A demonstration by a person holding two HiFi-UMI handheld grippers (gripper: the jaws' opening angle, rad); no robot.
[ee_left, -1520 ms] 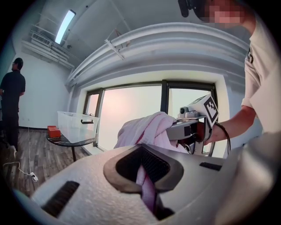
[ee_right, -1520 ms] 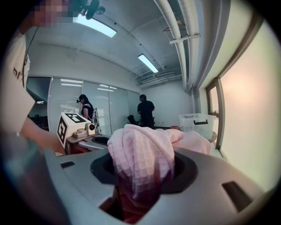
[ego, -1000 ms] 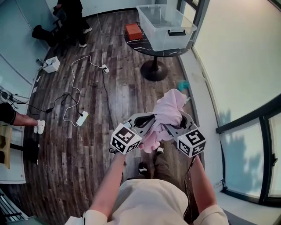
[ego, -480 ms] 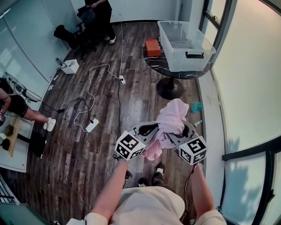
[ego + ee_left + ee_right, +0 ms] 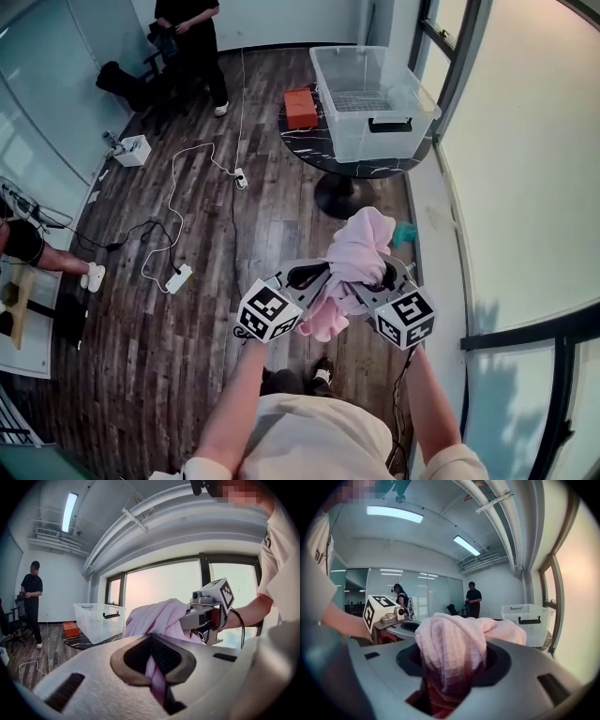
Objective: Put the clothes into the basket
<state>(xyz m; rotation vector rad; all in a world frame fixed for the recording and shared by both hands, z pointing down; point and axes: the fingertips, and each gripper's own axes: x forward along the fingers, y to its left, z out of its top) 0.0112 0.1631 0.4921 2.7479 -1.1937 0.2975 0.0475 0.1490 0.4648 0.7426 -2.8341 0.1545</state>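
Round black pedestal desk [image 5: 314,145] stands on dark wood-plank floor [image 5: 187,328]. Right of desk: bright full-height windows [image 5: 525,169]. Left of desk: white power strip [image 5: 176,277] on floor.

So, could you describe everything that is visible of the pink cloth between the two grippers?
The pink cloth is a pale, soft fabric with a small waffle-check weave. It is crumpled into a bundle and held in the air over the wooden floor, touching only the grippers. The left gripper pinches a thin fold of it; the right gripper clamps a thicker wad. The bulk mounds up above both grippers and a lobe hangs below them. It is not yet in the clear plastic bin.
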